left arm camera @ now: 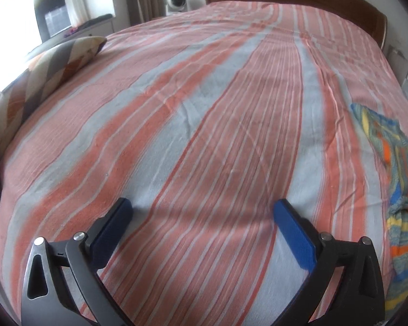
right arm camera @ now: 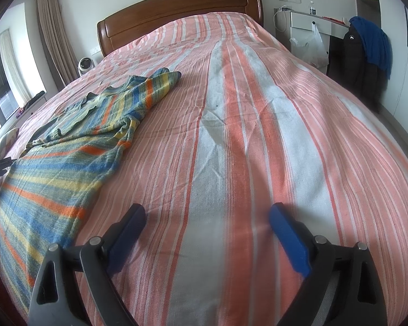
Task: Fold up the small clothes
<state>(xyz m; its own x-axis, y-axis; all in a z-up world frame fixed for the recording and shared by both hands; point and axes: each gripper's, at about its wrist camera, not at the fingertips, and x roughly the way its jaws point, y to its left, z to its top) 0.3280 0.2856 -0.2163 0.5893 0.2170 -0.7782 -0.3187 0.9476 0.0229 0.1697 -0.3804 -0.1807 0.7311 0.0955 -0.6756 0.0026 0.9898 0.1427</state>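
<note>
The left gripper (left arm camera: 202,207) hangs over the striped bedspread (left arm camera: 204,108) with its two blue-padded fingers (left arm camera: 295,231) spread wide and nothing between them. The right gripper (right arm camera: 207,213) is the same: fingers (right arm camera: 288,235) wide apart, empty, above bare bedspread (right arm camera: 258,135). The striped shirt (right arm camera: 68,146) (blue, yellow, green and orange bands) lies spread on the bed to the left of the right gripper, its hem near and its collar and a sleeve toward the far side, with some rumpling around the collar and at the armpit. In the left wrist view the same shirt (left arm camera: 402,190) shows only as a strip at the right edge, well apart from the left fingers. A patterned pillow (left arm camera: 54,68) sits at the far left edge of the bed. The wooden headboard (right arm camera: 176,11) stands at the far end, with a small white fan (right arm camera: 85,66) beside it on the left, and dark clothes (right arm camera: 367,54) hang on the far right.
</note>
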